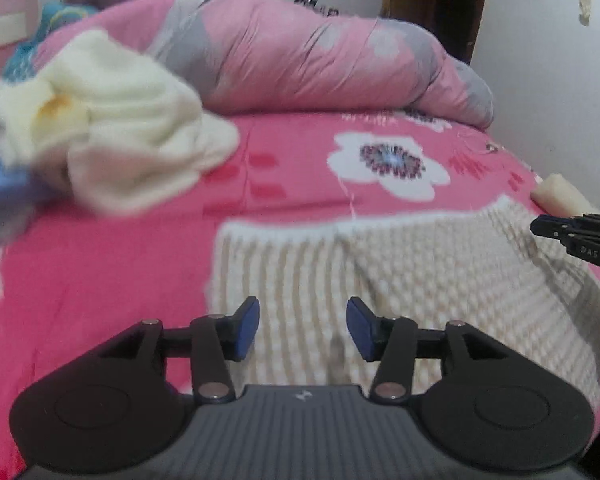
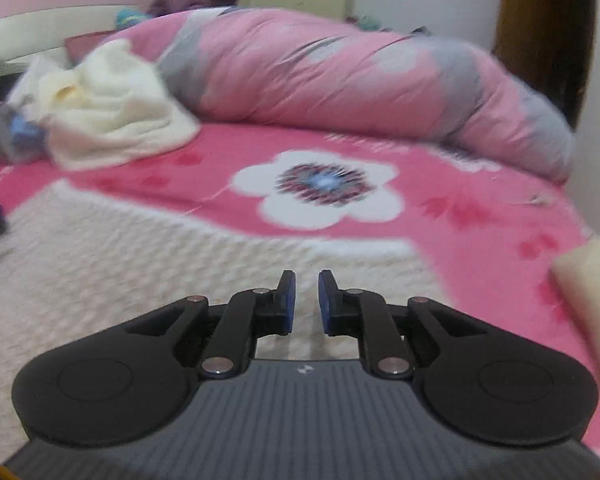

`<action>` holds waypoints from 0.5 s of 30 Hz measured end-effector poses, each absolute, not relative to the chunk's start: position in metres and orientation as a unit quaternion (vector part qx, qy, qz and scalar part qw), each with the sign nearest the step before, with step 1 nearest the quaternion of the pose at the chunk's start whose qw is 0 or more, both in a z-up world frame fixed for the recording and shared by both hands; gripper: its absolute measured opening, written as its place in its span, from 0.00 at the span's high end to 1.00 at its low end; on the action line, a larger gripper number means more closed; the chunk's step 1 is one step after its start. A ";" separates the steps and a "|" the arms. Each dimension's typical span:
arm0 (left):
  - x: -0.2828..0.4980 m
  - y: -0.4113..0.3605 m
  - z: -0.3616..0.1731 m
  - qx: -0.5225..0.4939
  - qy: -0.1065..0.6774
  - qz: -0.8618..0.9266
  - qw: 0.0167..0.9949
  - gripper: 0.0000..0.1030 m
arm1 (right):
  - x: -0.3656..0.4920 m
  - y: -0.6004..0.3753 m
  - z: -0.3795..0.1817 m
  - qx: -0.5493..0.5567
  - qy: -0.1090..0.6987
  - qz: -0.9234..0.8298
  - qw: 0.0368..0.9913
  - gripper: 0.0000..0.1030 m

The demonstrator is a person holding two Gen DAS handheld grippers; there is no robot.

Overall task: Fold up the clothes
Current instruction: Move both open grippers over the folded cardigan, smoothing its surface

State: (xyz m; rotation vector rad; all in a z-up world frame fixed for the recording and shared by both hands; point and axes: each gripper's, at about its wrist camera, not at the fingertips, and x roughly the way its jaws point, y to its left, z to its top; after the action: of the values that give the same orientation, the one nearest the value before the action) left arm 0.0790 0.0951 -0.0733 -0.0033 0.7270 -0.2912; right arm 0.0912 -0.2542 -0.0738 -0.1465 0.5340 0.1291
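Left gripper (image 1: 303, 328) is hovering over the near-left part of the knit garment (image 1: 400, 288), jaws standing well apart, blue pads (image 1: 247, 326) clear of the fabric, nothing between them. Right gripper (image 2: 306, 300) is sitting over the same garment (image 2: 140, 264) near its far-right corner, jaws nearly together with a thin gap showing, nothing gripped, so released as well. In the left view the right gripper (image 1: 572, 236) is poking in from the right edge of the frame, over the garment's right side. The garment, cream with a bumpy knit texture, is lying flat on the near part of the bed (image 1: 100, 264), its far edge running roughly straight across the pink floral sheet (image 2: 480, 208); a white flower print (image 2: 320, 188) is sitting just beyond that edge. A crumpled pile of cream clothes (image 1: 128, 120) is lying toward the far-left of the bed, well apart from the flat garment, with something blue (image 1: 0, 184) beside it, too blurred to identify. A rolled pink-and-grey duvet (image 1: 320, 60) is stretching along the far edge of the bed. A pale cream object (image 2: 592, 280) is resting at the bed's right edge; can't tell what it is. A dark wooden door (image 2: 548, 40) is showing behind the bed at the right. Both views are motion-blurred.
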 end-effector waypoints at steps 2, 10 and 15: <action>0.092 0.094 -0.091 -0.012 0.376 -0.140 0.916 0.47 | 0.105 -0.268 -0.093 -0.063 0.293 0.033 0.954 0.87; 0.102 0.102 -0.083 -0.056 0.367 -0.138 0.918 0.45 | 0.120 -0.323 -0.083 0.036 0.311 0.044 0.949 0.87; 0.128 0.080 -0.104 -0.023 0.400 -0.123 0.908 0.38 | 0.156 -0.343 -0.126 0.036 0.346 0.021 0.937 0.87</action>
State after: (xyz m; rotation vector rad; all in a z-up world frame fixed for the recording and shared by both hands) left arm 0.1276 0.0798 -0.1041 -0.0477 0.8247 -0.2538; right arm 0.1561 -0.3428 -0.1265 0.0732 0.7063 0.0422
